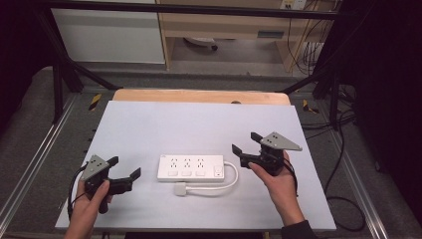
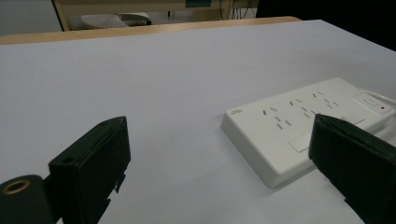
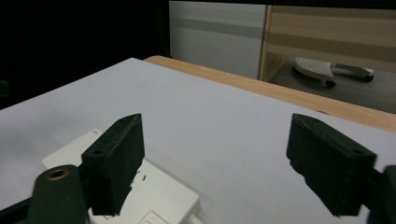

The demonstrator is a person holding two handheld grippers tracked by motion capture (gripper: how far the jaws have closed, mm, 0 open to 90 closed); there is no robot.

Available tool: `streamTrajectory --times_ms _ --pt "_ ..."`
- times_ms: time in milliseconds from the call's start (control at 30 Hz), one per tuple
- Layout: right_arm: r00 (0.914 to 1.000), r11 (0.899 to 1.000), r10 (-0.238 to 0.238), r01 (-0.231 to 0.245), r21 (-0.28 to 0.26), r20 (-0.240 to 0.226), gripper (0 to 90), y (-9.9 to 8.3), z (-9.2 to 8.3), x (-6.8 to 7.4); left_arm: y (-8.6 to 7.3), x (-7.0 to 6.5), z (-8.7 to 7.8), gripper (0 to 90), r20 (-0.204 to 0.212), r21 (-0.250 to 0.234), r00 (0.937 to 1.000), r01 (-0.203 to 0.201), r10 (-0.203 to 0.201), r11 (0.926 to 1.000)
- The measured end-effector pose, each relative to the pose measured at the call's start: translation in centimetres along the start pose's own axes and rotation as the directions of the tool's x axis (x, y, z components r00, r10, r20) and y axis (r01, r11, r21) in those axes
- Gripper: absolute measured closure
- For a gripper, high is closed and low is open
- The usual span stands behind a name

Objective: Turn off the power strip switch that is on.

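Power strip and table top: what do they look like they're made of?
Power strip: likely moulded white plastic, smooth with a slight sheen, rounded edges, crisp socket slots. Table top: matte pale grey sheet, probably laminate or board; a light wood edge shows along the far side.

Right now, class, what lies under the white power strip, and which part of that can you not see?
The power strip lies flat on the white tabletop, its cord looping in front. The tabletop directly beneath it is covered, so unseen.

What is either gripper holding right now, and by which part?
Nothing is held. The left gripper and right gripper both stand open and apart from the power strip, which lies flat on the table between them.
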State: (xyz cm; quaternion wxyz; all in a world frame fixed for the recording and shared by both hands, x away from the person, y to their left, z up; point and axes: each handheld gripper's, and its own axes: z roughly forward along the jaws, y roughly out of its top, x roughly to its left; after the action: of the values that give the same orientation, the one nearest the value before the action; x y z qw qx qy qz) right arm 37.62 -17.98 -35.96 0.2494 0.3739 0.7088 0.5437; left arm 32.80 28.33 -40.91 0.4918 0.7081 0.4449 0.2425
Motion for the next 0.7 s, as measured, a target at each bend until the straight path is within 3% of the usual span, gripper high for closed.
streamTrajectory --times_ms 133,167,700 --pt "0.9999 1.000 -0.012 0.012 -0.003 -0.003 29.0 0.1 0.1 0.2 0.0 0.0 0.0 5.4 -0.001 0.000 1.0000 -0.001 0.001 1.0000" --pt "0.9997 1.000 -0.023 0.023 -0.005 0.003 35.6 0.1 0.2 0.4 0.0 0.0 0.0 5.5 -0.001 -0.001 1.0000 -0.001 0.001 1.0000" --pt "0.9981 0.997 -0.059 0.058 -0.043 -0.014 73.3 0.3 0.8 1.6 0.0 0.0 0.0 5.4 0.004 0.003 1.0000 -0.004 0.004 1.0000"
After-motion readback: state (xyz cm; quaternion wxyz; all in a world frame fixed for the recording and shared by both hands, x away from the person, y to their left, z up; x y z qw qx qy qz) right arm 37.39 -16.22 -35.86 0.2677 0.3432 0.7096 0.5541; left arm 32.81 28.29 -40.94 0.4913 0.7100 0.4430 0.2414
